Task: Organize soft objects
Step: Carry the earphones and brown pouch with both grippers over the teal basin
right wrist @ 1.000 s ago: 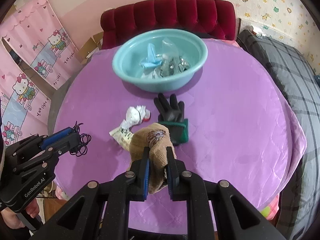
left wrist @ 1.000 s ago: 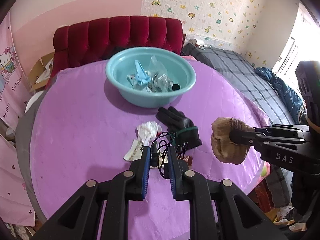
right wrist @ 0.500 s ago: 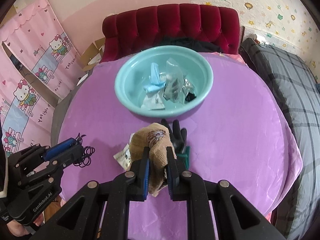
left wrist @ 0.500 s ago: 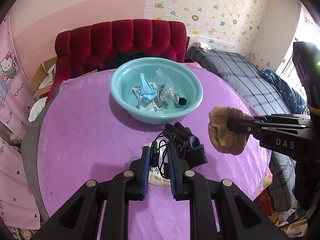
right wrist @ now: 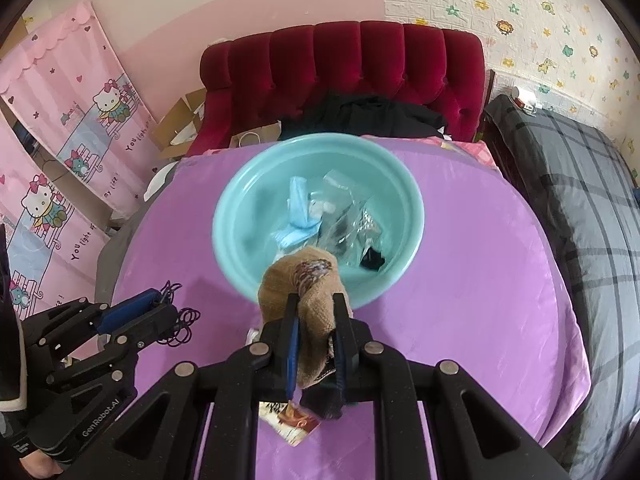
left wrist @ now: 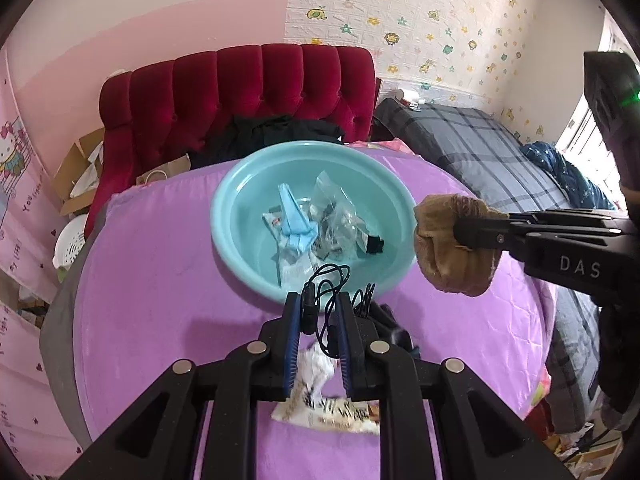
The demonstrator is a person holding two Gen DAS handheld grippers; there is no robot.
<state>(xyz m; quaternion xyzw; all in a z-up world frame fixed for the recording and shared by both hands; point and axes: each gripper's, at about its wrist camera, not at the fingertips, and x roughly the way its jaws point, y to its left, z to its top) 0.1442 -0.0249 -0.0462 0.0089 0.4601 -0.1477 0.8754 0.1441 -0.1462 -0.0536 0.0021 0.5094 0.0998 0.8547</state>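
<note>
Both grippers have moved forward toward the worktop's far edge since a second ago, so the teal basin [left wrist: 316, 216] now looms just ahead. The left gripper [left wrist: 318, 308] has its fingers clenched on a tangled black cable [left wrist: 326, 284] near the basin's near rim. The right gripper [right wrist: 316, 312] grasps a tan knit glove [right wrist: 308, 280], held above the basin's near rim. Purple worktop [right wrist: 480, 280] lies bare toward its right edge; a black glove [left wrist: 394, 330] and a snack wrapper [left wrist: 324, 412] sit below, toward the near edge.
</note>
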